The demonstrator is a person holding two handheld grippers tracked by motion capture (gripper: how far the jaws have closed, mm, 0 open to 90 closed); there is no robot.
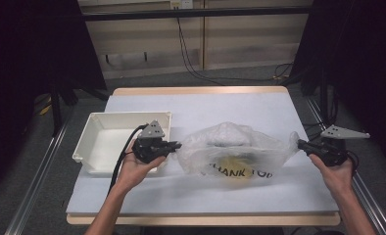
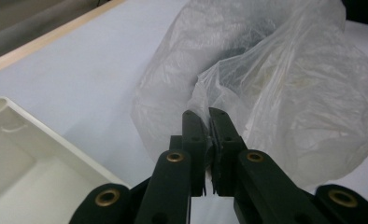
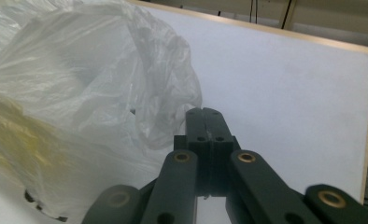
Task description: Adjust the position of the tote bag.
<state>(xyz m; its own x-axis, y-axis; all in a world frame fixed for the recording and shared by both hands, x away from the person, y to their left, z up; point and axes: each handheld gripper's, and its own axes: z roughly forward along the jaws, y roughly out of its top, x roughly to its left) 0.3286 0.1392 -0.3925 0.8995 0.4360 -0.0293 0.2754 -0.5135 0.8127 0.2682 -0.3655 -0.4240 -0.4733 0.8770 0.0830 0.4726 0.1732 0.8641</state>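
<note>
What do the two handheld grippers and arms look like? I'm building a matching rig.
The left gripper and right gripper are black, each with two flat jaws on link arms with brass-coloured rivets. Each carries a grey three-cornered plate on top. A black cable trails from the left gripper. The forearms are bare, with no sleeves or gloves.

Table (image 1: 279, 105) with bag (image 1: 240, 147), tray (image 1: 90, 134)

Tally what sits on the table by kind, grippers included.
Plastic bag: 1
White tray: 1
Grippers: 2, the left gripper and the right gripper, each shut on an end of the bag
Total: 4
</note>
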